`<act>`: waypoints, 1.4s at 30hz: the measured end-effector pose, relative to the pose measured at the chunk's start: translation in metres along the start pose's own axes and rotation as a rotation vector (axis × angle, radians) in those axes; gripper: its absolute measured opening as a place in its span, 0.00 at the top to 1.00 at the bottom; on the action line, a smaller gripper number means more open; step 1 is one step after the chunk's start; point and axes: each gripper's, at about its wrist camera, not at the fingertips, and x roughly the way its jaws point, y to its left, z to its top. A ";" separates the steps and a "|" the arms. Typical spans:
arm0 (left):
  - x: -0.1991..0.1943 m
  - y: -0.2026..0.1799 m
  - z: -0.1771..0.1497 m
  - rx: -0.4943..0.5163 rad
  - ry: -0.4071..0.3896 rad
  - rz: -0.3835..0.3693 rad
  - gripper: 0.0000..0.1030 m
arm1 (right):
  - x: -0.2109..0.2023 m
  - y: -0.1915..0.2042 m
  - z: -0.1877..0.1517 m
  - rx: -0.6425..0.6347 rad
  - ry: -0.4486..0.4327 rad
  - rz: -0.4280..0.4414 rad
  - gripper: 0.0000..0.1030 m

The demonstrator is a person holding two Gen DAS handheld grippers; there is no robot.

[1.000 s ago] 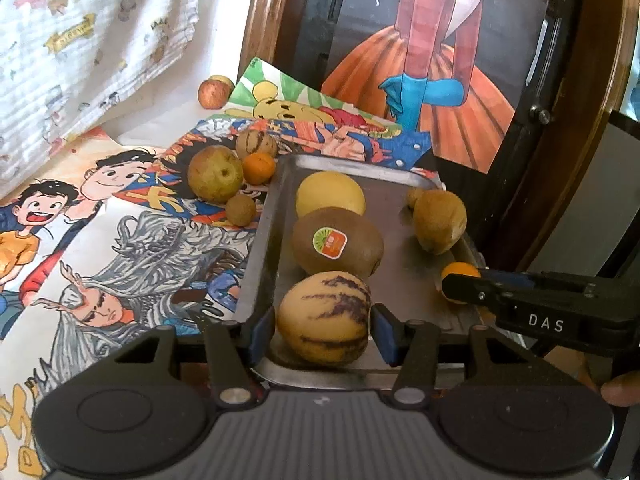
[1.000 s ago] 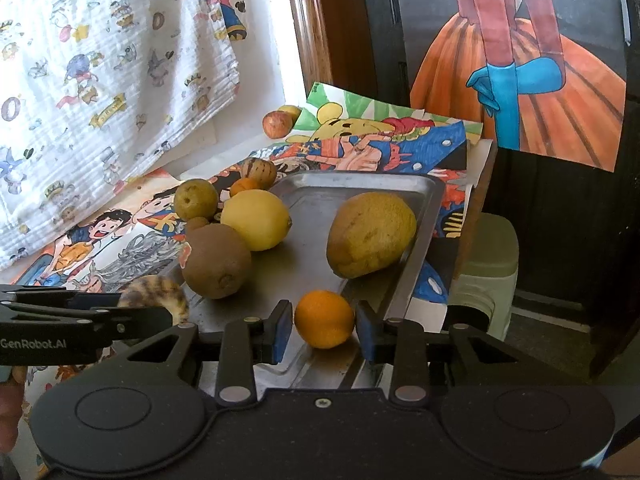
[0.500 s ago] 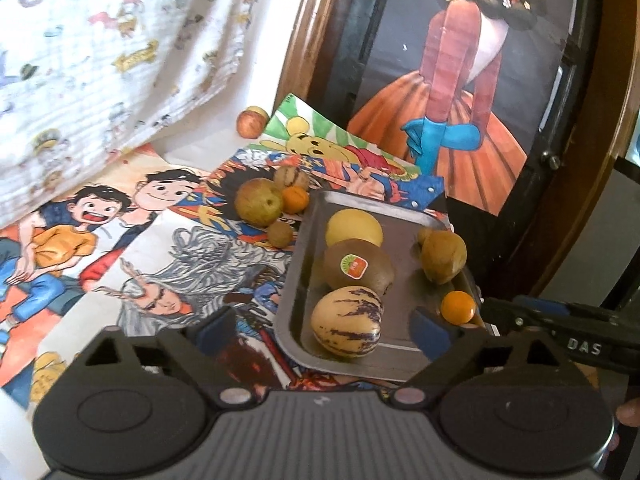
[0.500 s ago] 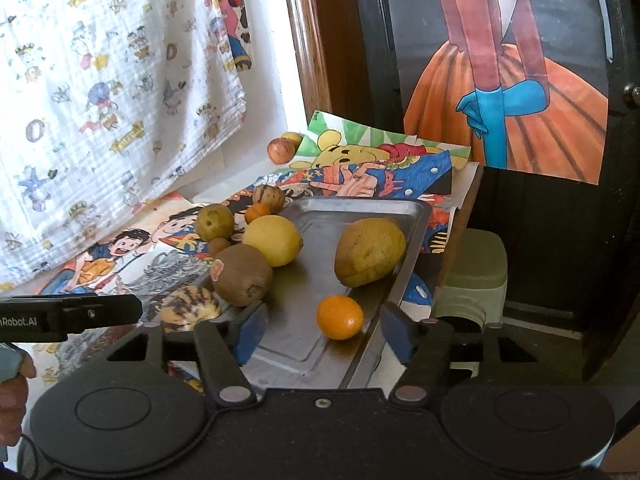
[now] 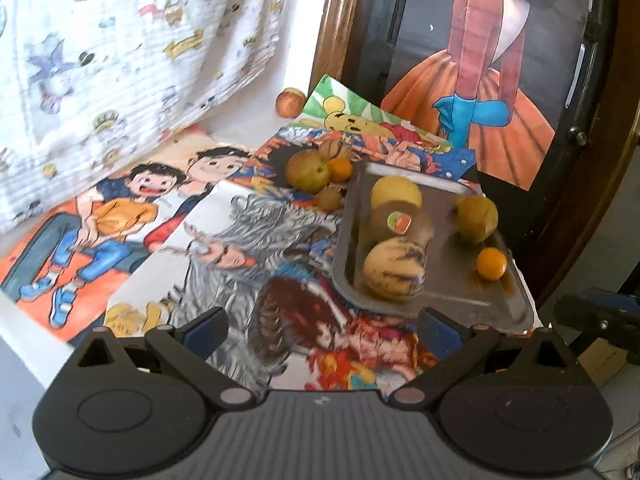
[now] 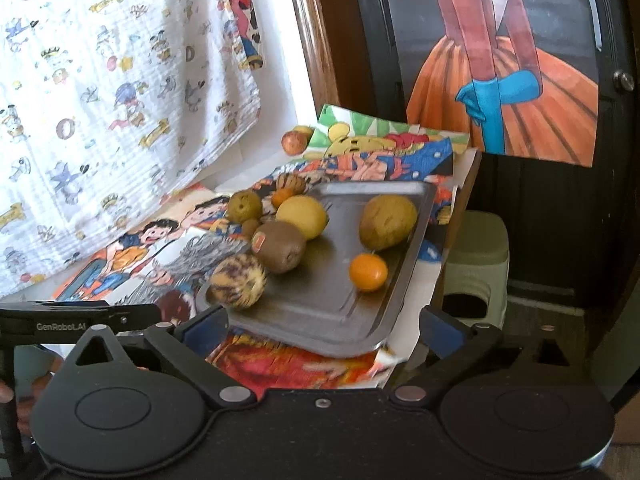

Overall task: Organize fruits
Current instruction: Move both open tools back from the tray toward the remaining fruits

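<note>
In the left wrist view, the left gripper (image 5: 320, 330) is standing wide open, holding nothing, near the tray (image 5: 460, 300) carrying five fruits. In the right wrist view, the right gripper (image 6: 324, 328) is gaping empty before the orange (image 6: 368, 272) lying on the tray (image 6: 320, 320).

Left tongs (image 5: 320, 330) spread wide, empty — right tongs (image 6: 324, 330) likewise

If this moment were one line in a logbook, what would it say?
left tongs: open, empty | right tongs: open, empty | tray: five fruits on it | orange: lying free | more fruit beside tray
</note>
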 end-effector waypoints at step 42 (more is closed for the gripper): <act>-0.015 0.087 0.003 -0.119 0.004 0.134 0.00 | 0.038 0.087 0.040 -0.060 0.170 0.241 0.01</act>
